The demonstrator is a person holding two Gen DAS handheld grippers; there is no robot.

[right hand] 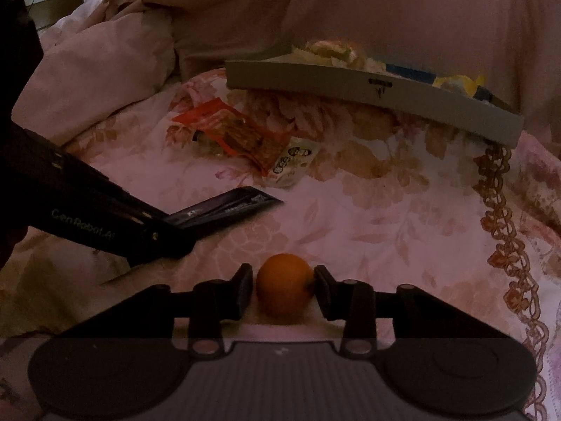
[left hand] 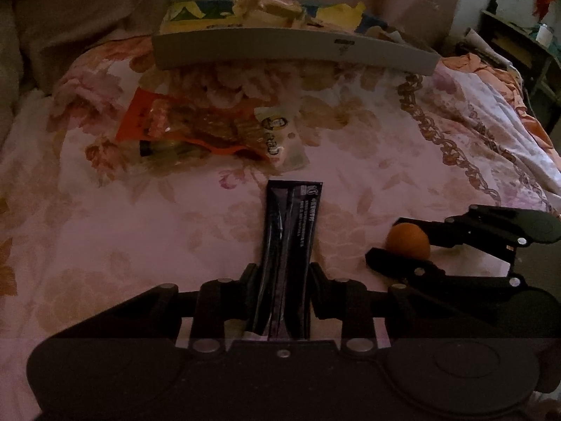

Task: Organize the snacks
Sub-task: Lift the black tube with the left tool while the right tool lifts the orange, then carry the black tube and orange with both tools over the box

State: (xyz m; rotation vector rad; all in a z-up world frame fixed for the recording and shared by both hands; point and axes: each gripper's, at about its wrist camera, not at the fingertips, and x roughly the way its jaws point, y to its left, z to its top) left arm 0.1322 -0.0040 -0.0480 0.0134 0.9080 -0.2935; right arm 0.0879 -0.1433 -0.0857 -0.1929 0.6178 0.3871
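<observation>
Grey cardboard walls of the snack box [left hand: 294,47] rise at the far edge of the floral bedspread [left hand: 105,228], and both loads look bound for it. The left gripper [left hand: 282,291] is clamped on a dark flat packet [left hand: 292,224]; the right gripper [right hand: 284,289] pinches a small orange fruit [right hand: 284,289] just above the bedspread. Carry each high enough to clear the near wall before releasing, fruit gently. An orange pouch [left hand: 196,128] and others wait mid-bed.
</observation>
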